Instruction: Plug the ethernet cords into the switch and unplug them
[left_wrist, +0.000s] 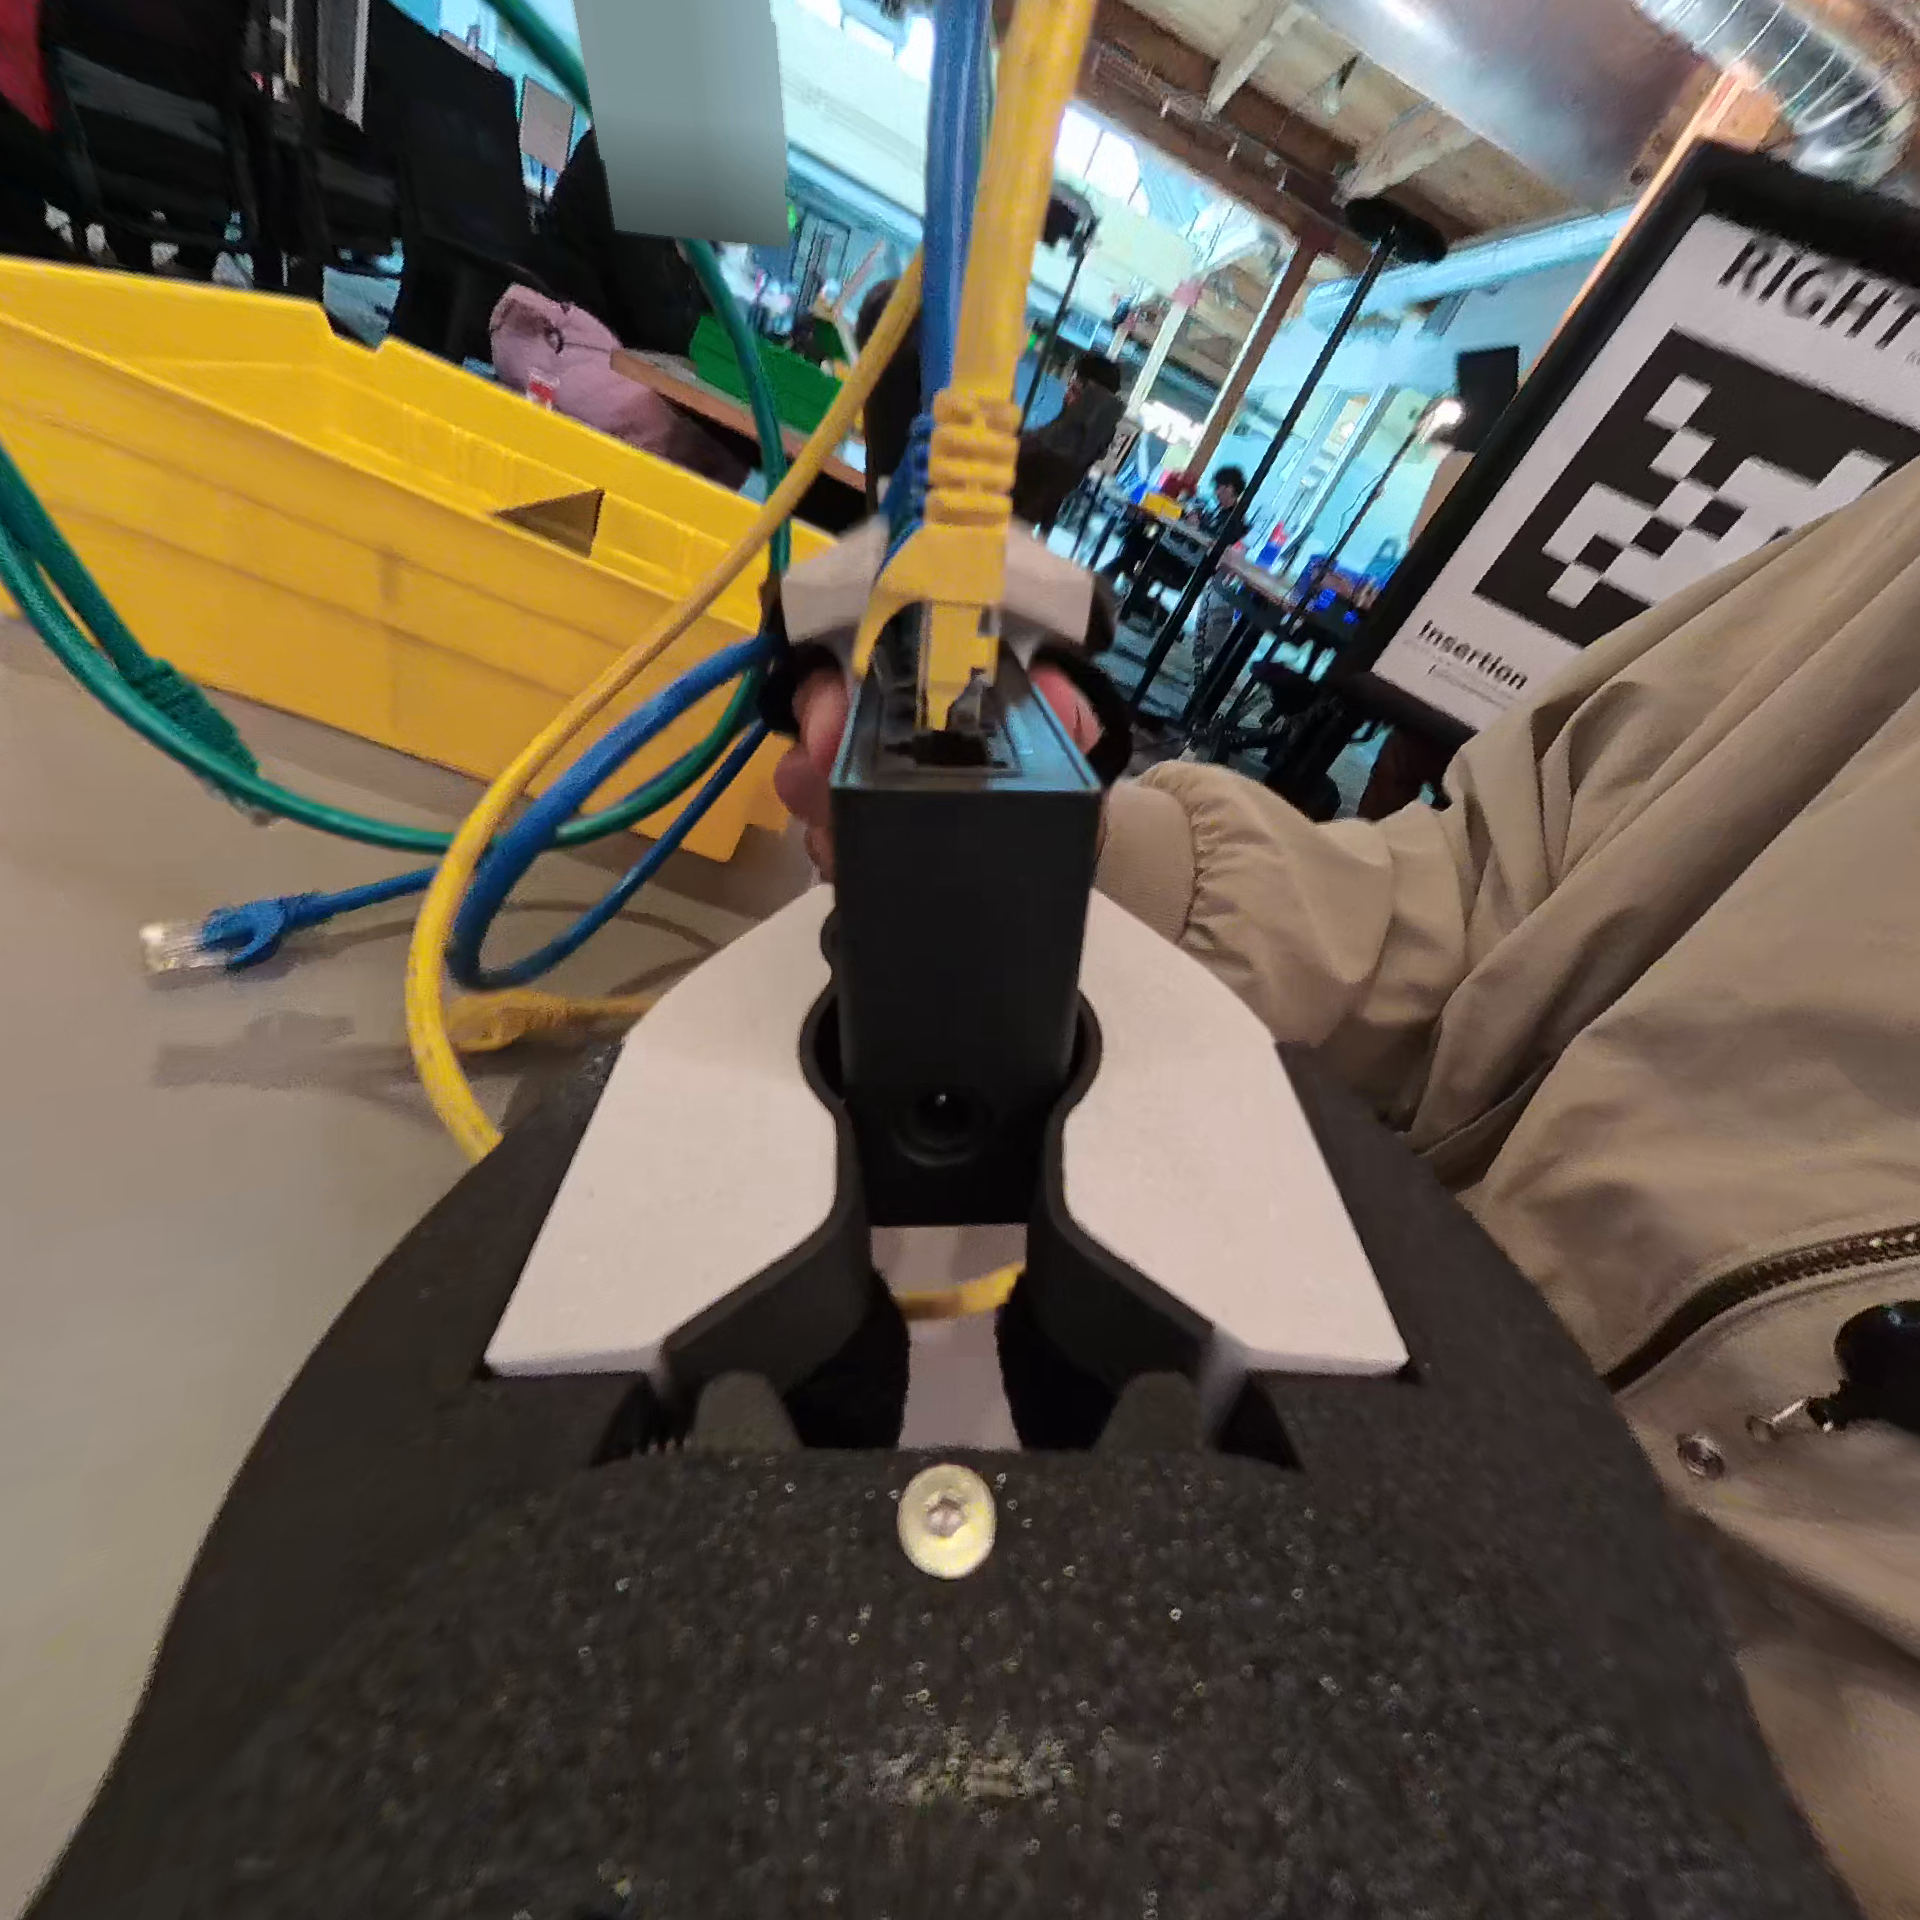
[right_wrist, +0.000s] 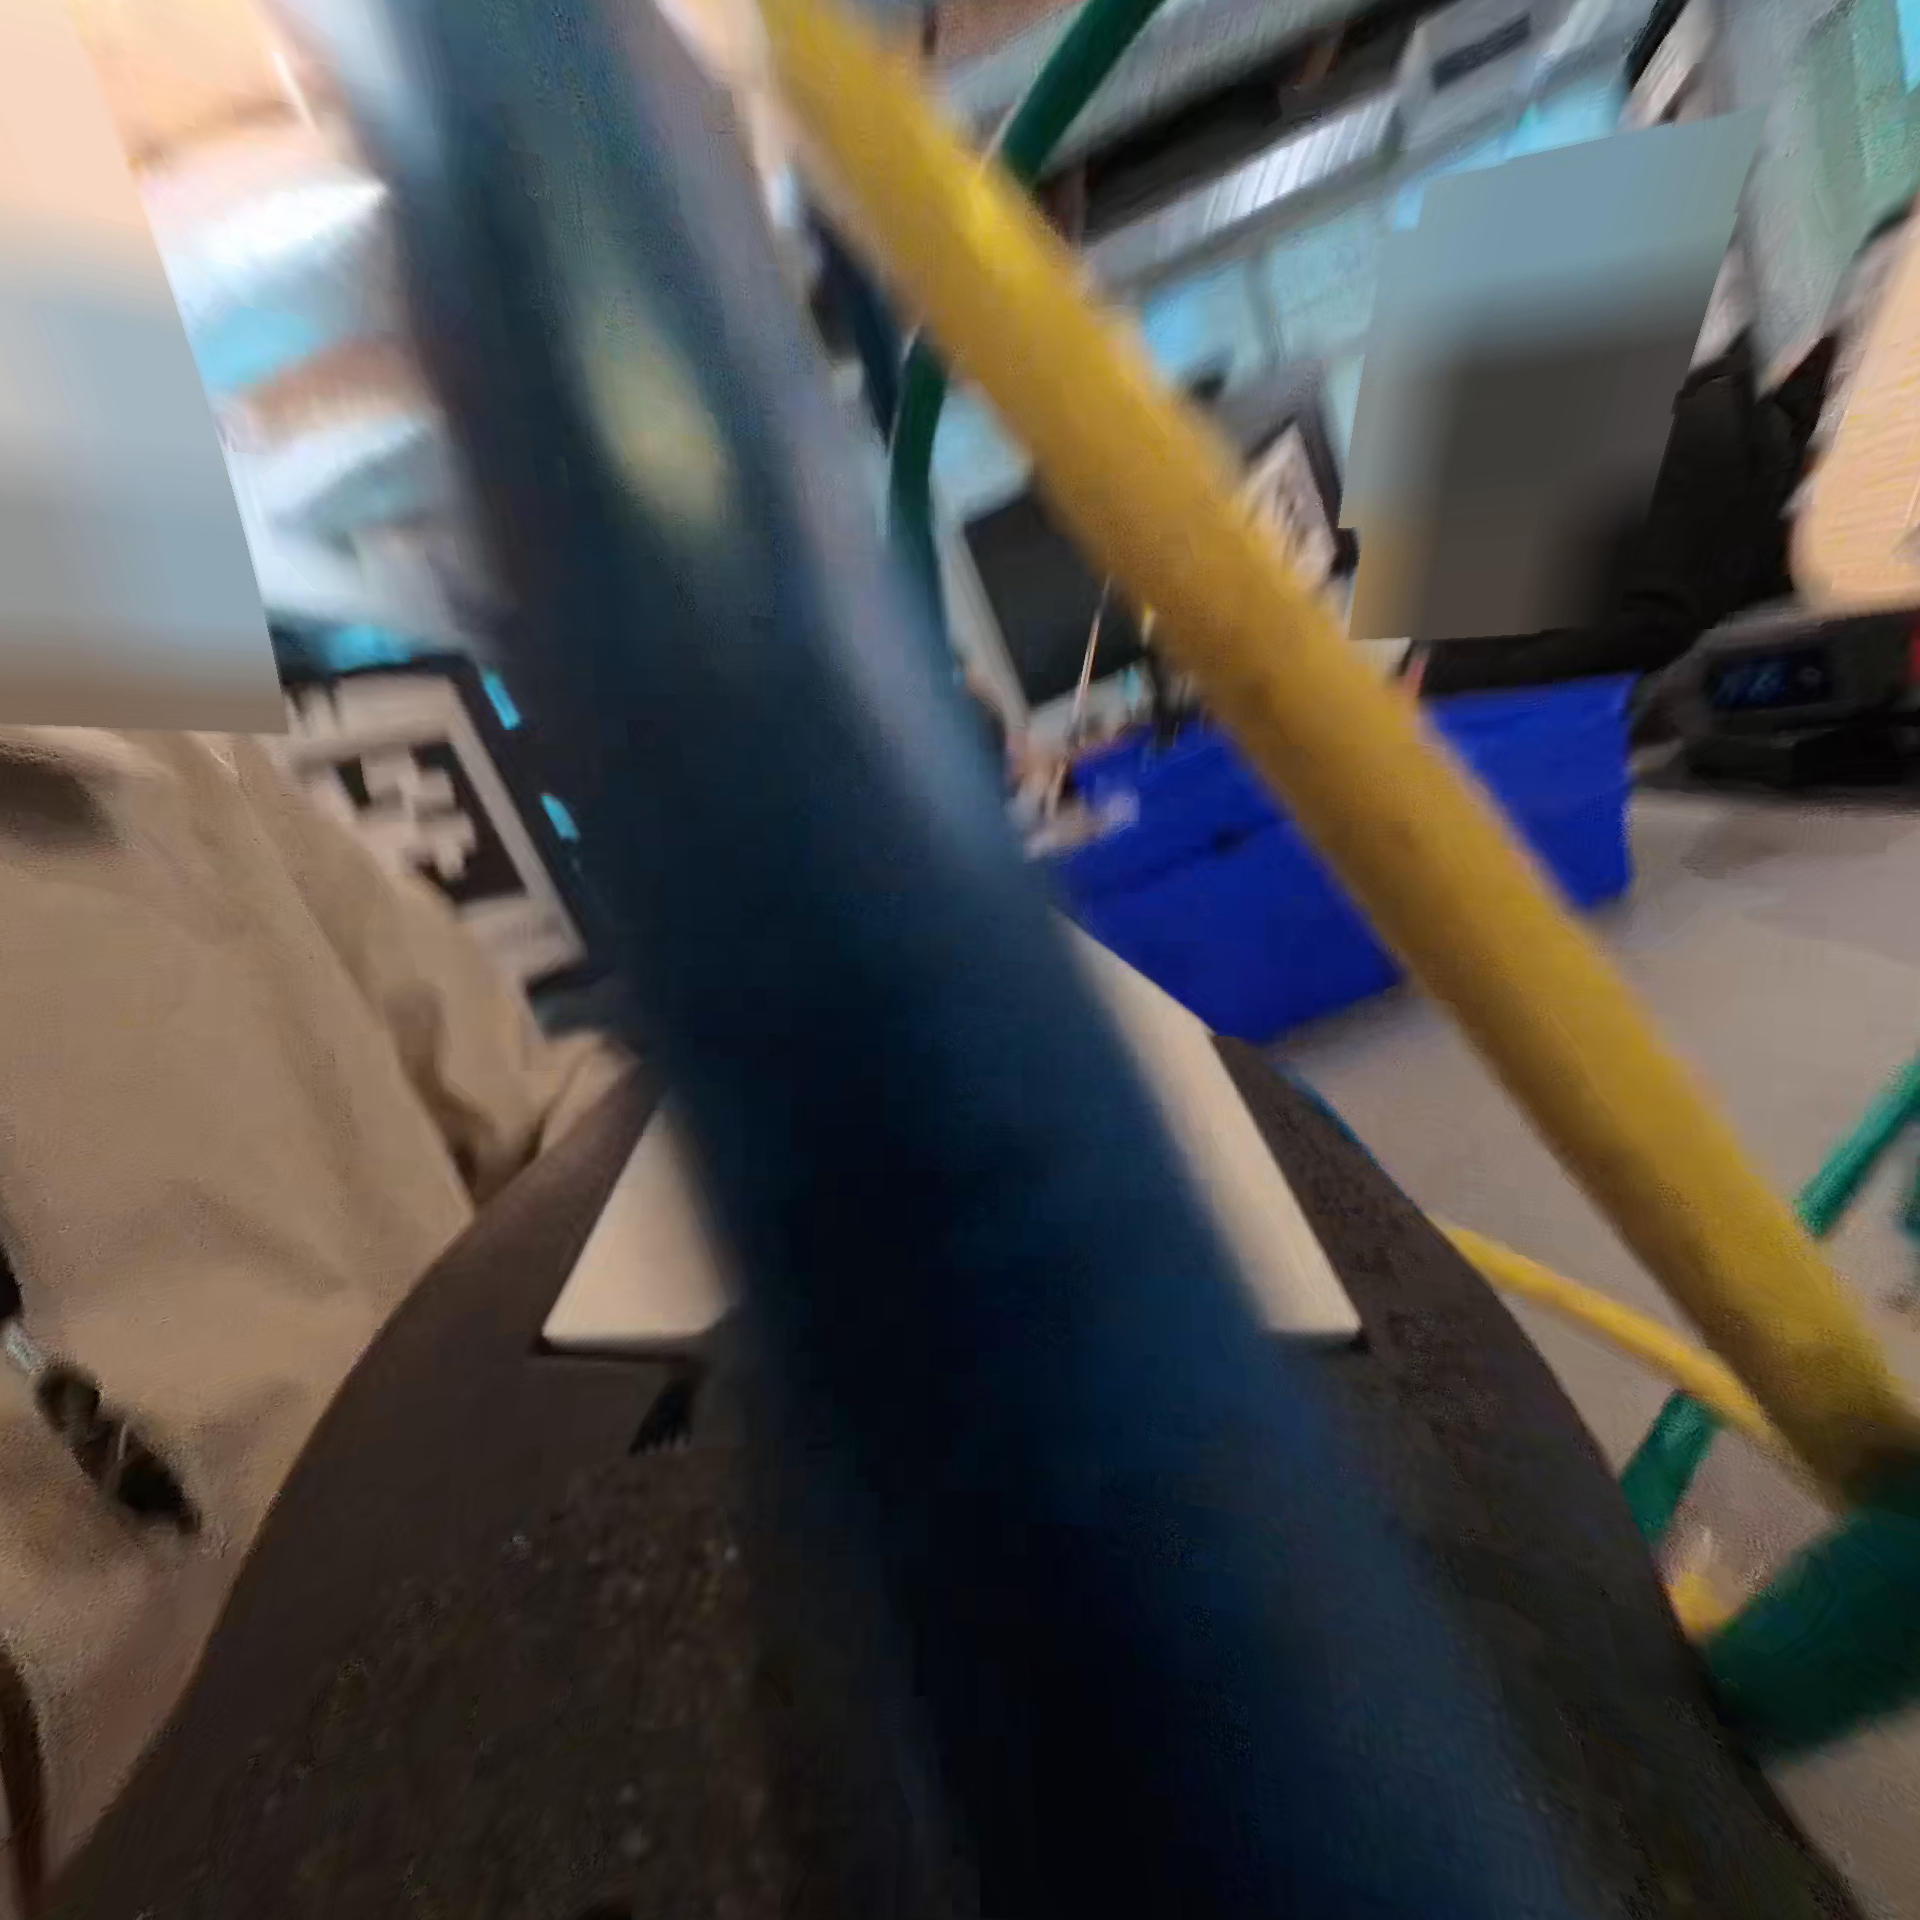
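Switch (left_wrist: 964, 914), a black box, sits clamped end-on between the pads of the left gripper (left_wrist: 961, 1039), port face turned up and away so the sockets are open to the other tool. Right gripper (left_wrist: 935, 592) reaches in from the far side, its grey fingers (left_wrist: 831, 587) closed around the yellow plug (left_wrist: 961, 634), which stands upright with its tip at a near-end port; whether it is seated or just clear cannot be told. Blue cord (left_wrist: 951, 208) rises just behind the yellow cord (left_wrist: 1023, 187), seemingly plugged farther along the port row. One loose blue plug (left_wrist: 223, 930) lies on the grey table (left_wrist: 156, 1195) to the left, near a green cord (left_wrist: 125, 665) and a yellow bin (left_wrist: 312, 499). Right wrist view is heavily blurred; a dark blue cord masks the fingertips there, so that view confirms nothing.
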